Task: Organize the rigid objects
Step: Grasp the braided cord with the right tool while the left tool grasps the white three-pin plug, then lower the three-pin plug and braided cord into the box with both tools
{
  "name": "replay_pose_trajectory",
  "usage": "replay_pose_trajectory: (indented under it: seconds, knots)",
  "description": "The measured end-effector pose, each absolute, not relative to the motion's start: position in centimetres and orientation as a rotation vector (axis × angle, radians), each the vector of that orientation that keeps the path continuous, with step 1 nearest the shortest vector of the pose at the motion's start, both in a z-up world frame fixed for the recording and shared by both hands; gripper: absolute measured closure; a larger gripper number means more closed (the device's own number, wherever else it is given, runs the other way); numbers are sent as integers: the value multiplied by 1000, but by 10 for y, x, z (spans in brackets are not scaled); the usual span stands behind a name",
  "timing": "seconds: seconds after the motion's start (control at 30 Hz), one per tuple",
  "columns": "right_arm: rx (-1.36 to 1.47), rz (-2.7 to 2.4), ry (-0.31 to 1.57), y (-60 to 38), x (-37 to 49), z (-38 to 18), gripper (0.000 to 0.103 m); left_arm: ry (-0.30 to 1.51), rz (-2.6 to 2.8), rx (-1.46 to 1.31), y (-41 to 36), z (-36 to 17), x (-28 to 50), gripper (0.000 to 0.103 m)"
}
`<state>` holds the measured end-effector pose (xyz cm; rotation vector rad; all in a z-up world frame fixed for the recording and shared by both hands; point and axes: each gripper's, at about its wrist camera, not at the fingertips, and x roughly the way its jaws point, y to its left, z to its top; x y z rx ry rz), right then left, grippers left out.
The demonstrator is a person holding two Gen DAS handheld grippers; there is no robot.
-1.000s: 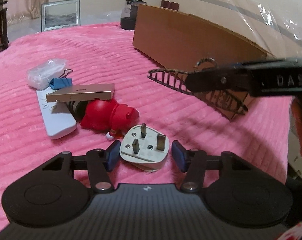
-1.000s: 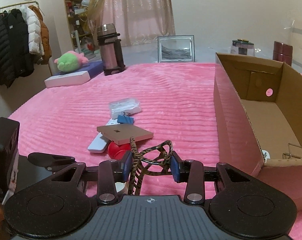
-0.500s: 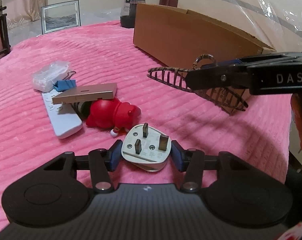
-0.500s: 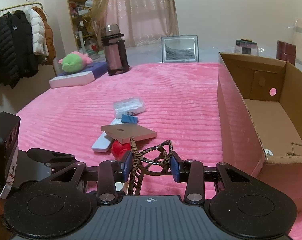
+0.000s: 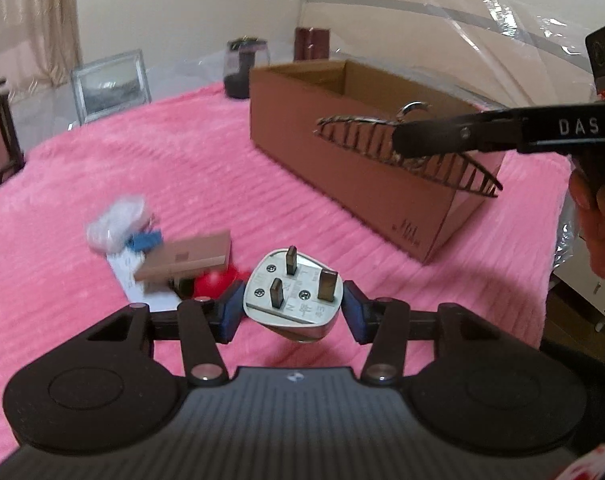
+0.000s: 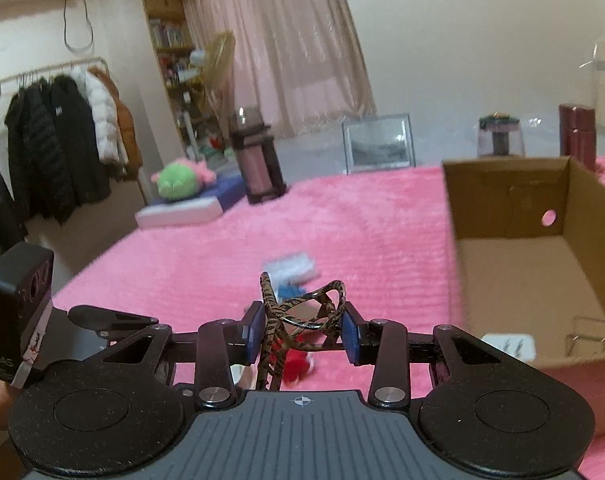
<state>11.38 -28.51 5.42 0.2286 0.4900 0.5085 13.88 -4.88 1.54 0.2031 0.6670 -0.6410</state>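
My left gripper [image 5: 292,307] is shut on a white three-pin plug [image 5: 292,298] and holds it lifted above the pink bedspread. My right gripper [image 6: 302,330] is shut on a tiger-striped claw hair clip [image 6: 298,312], also lifted; the clip shows in the left wrist view [image 5: 406,152] in front of the cardboard box [image 5: 366,160]. The open box [image 6: 542,260] lies to the right and holds a white item [image 6: 506,346] and a wire clip [image 6: 590,332]. A pile lies on the bed: red toy [image 5: 214,282], tan flat box [image 5: 186,258], white remote [image 5: 130,280], blue binder clip [image 5: 144,240], clear packet [image 5: 116,224].
A picture frame [image 6: 378,146], a dark flask [image 6: 258,164], a jar [image 6: 500,136] and maroon cylinders [image 6: 576,136] stand beyond the bed. A green plush [image 6: 180,180] lies on a box at the left. Coats [image 6: 62,140] hang on a rack.
Both grippers have risen and moved toward the box. The plug has come up off the bed in my left gripper. The clip now sits level with the box's rim.
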Motion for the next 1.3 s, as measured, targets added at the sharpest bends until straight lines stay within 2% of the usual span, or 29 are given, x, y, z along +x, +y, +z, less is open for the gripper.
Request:
replay_pose_trajectory:
  seconds: [0.33, 0.7, 1.3]
  knots:
    - [212, 455, 424, -373, 102, 84, 67, 573, -765, 236, -92, 73, 151, 57]
    - [35, 500, 478, -460, 118, 93, 67, 534, -887, 338, -157, 101, 178, 57]
    - [-451, 649, 645, -465, 170, 81, 67, 582, -981, 609, -237, 108, 220, 57]
